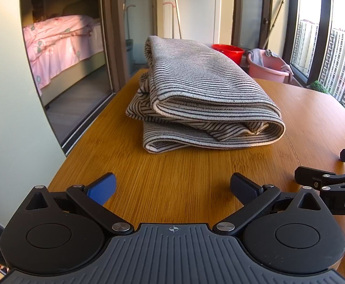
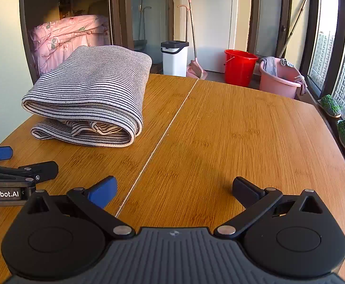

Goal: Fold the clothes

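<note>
At twelve o'clock from the left gripper (image 1: pixel 173 187), the shirt (image 1: pixel 203 94) lies folded; both the left and right gripper (image 2: pixel 174 190) gape wide, empty; a careless nudge could unravel its loose layers.

A wooden table (image 2: pixel 243 130) fills the lower frame in warm sunlight. At upper left, a doorway shows a bed with a pink quilt (image 2: pixel 65 35). Behind the table stand a white bin (image 2: pixel 174 59), a red bucket (image 2: pixel 239 67) and a pink basin (image 2: pixel 279 80). Windows (image 2: pixel 338 59) at right show tower blocks.
</note>
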